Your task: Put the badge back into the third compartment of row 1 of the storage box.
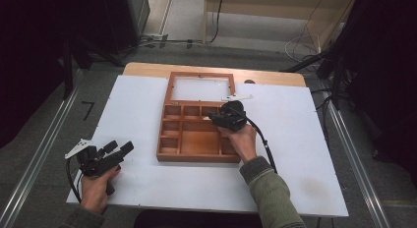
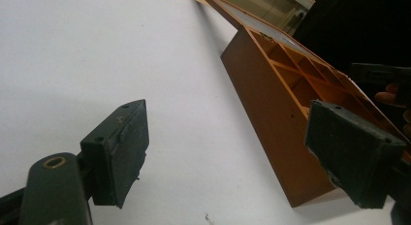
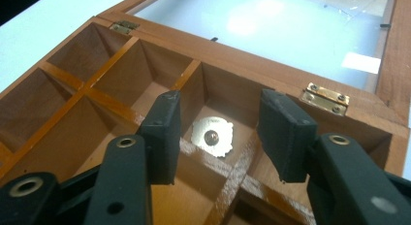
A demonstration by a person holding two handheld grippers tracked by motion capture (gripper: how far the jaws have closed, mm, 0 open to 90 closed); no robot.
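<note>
A white table (image 1: 147, 115) takes up the middle of the high view, and on it, just above centre, sits a wooden compartment box (image 1: 196, 139) with its glass-paned lid (image 1: 200, 88) thrown back flat toward the top of the frame. The right gripper (image 1: 216, 118) hangs over the box's upper-right compartments, its jaws standing apart with nothing pinched between them. In the right gripper view a small silvery disc (image 3: 212, 137) lies on the floor of a compartment at frame centre, just beyond and between the two open jaws, free of both. From that I'd judge the placing is done: the disc is in its cell and let go. What seems left is drawing the hand away and perhaps shutting the lid. The left gripper (image 1: 120, 148) rests at lower left, well clear of the box, jaws wide and empty.
</note>
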